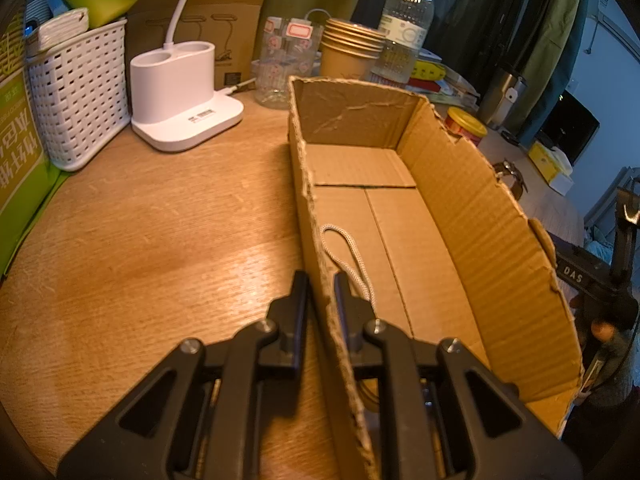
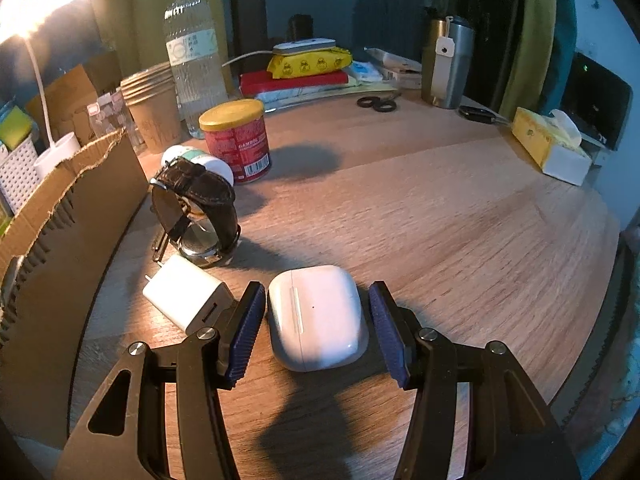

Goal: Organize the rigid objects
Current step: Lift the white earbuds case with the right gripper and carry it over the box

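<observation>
An open cardboard box [image 1: 400, 208] stands on the wooden table; only a white cord loop [image 1: 348, 252] lies inside. My left gripper [image 1: 320, 284] is shut on the box's left wall, one finger outside and one inside. The box's outer wall shows at the left of the right wrist view [image 2: 80, 216]. My right gripper [image 2: 318, 312] is open around a white earbud case [image 2: 316, 316], with a gap at each side. A white charger plug [image 2: 186, 298], a black-strap watch [image 2: 196, 208], a small white bottle [image 2: 212, 162] and a red can [image 2: 236, 144] lie beyond, beside the box.
A white lamp base [image 1: 184, 100], a woven basket [image 1: 76, 92], a glass jar [image 1: 288, 64], paper cups [image 1: 348, 52] and a water bottle [image 1: 404, 24] stand behind the box. A steel tumbler [image 2: 448, 64], scissors [image 2: 378, 103], books [image 2: 296, 80] and a tissue box [image 2: 548, 148] line the far edge.
</observation>
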A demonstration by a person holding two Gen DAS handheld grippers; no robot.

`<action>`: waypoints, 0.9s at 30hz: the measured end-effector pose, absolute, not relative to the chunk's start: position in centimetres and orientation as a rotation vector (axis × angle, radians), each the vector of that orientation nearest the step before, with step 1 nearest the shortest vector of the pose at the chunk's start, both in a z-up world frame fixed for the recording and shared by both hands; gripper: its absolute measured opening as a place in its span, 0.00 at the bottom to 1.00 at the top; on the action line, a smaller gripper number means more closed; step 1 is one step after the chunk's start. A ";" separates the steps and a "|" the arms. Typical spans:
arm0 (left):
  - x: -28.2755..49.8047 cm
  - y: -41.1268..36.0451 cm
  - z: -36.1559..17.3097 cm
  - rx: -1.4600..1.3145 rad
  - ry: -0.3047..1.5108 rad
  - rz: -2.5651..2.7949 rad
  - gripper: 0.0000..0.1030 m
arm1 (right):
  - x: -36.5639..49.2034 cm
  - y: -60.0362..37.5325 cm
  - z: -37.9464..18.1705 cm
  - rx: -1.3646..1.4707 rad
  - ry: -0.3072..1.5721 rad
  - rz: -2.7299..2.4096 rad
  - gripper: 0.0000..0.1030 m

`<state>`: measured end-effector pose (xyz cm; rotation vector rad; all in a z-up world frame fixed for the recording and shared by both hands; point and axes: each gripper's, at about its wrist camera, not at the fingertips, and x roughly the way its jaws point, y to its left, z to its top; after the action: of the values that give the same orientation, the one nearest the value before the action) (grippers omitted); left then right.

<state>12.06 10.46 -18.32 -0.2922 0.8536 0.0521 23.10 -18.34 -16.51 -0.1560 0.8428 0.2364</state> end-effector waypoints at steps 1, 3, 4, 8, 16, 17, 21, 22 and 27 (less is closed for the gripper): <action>12.1 10.4 -18.3 -0.292 0.854 0.052 0.13 | 23.1 -18.3 -16.5 -0.158 0.841 0.237 0.51; 12.1 10.4 -18.3 -0.292 0.854 0.052 0.13 | 23.0 -18.3 -16.5 -0.156 0.840 0.240 0.50; 12.1 10.4 -18.3 -0.292 0.854 0.052 0.13 | 23.0 -18.4 -16.5 -0.155 0.839 0.241 0.50; 12.1 10.4 -18.3 -0.292 0.854 0.052 0.13 | 22.7 -18.6 -16.3 -0.138 0.834 0.239 0.50; 12.1 10.5 -18.3 -0.292 0.854 0.052 0.13 | 21.6 -18.3 -14.4 -0.132 0.785 0.248 0.50; 12.1 10.5 -18.3 -0.292 0.854 0.052 0.13 | 21.4 -18.2 -14.0 -0.133 0.777 0.251 0.50; 12.1 10.5 -18.3 -0.292 0.854 0.051 0.13 | 20.4 -17.5 -12.6 -0.142 0.741 0.274 0.50; 12.1 10.4 -18.3 -0.292 0.854 0.052 0.13 | 20.1 -17.3 -12.2 -0.144 0.732 0.281 0.50; 12.1 10.5 -18.3 -0.292 0.854 0.051 0.13 | 18.8 -16.4 -10.6 -0.140 0.695 0.322 0.50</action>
<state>12.09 10.50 -18.31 -0.2924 0.8541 0.0511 18.76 -16.39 -10.63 -0.1397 0.6954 0.3224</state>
